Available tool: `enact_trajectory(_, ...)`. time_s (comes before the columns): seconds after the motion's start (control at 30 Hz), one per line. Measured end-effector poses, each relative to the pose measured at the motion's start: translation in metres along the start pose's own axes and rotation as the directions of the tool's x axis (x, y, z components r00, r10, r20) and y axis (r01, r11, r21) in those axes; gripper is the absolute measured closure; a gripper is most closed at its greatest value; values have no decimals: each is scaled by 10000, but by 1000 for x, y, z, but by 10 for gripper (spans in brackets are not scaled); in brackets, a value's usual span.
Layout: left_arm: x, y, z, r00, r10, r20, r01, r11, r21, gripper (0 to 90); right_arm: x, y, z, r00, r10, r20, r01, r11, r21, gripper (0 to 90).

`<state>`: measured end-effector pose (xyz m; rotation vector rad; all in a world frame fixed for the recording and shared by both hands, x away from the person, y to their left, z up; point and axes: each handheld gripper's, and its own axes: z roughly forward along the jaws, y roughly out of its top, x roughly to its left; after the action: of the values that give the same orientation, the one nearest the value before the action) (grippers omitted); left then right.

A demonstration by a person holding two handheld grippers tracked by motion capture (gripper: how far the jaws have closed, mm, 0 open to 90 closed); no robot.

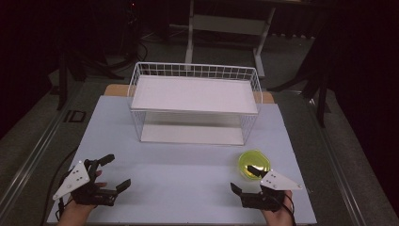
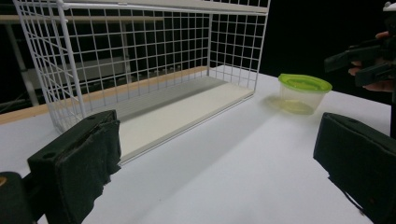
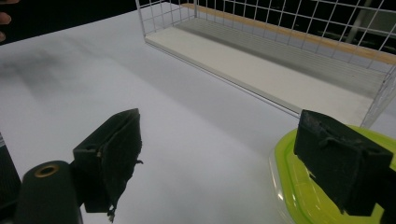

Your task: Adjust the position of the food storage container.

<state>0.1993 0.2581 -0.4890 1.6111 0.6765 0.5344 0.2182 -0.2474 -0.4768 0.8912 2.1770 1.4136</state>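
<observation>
container (image 1: 253,163): small round clear tub, yellow-green lid
state: lid on, closed
pose: upright
place: on the white table (image 1: 179,174), near its right edge, towards the front right corner

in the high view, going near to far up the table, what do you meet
The two black grippers, left and right → round clear container with a lime-green lid → white wire rack with two white shelves.
</observation>
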Motion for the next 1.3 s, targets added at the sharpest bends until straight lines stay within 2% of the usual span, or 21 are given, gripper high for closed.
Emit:
enact_trajectory(0.23,-2,1,0,10000,35,27,-35,10000,-74,16,8,3,-2,9998,-163,-60,164,9997,204,152)
enact_trajectory(0.47,-3,2,0,10000,43,67,-42,9999,-120,16,19,14,-6,9984,-379,-431,386,9991,149,155)
enact_trajectory(0.57,-4,2,1,9999,15,101,-14,9999,-135,16,22,24,-8,9961,-543,-698,526,9983,-259,144)
enact_trajectory(0.6,-5,2,1,9999,1,107,1,9999,-147,16,22,27,-9,9955,-760,-561,738,9965,-402,142)
enact_trajectory(0.7,-6,3,2,9999,25,132,-23,9999,-146,16,23,38,-9,9929,-1065,-530,1032,9927,-618,135)
enact_trajectory(0.77,-7,3,3,9998,85,185,-83,9999,-120,16,23,45,-10,9917,-1222,-407,1200,9914,-529,133)
enact_trajectory(0.8,-8,3,3,9997,131,196,-130,9999,-80,16,23,48,-10,9919,-1231,-326,1213,9912,-528,131)
enact_trajectory(0.9,-9,2,4,9994,209,259,-207,9998,-49,16,15,57,-12,9959,-838,-334,816,9946,-636,122)
enact_trajectory(1.0,-10,2,5,9994,224,272,-224,9997,-22,16,7,65,-11,9969,-779,111,785,9946,-681,120)
enact_trajectory(1.07,-10,2,6,9994,205,288,-204,9998,-11,16,3,68,-12,9973,-717,139,725,9946,-745,125)
enact_trajectory(1.1,-10,2,6,9994,191,287,-191,9998,4,16,0,70,-12,9975,-711,45,712,9943,-791,125)
enact_trajectory(1.2,-10,2,6,9994,153,300,-152,9999,-11,16,-8,73,-9,9972,-718,212,732,9944,-762,125)
enact_trajectory(1.3,-10,2,6,9995,141,286,-140,9999,-19,16,-19,72,-6,9985,-423,334,450,9954,-845,137)
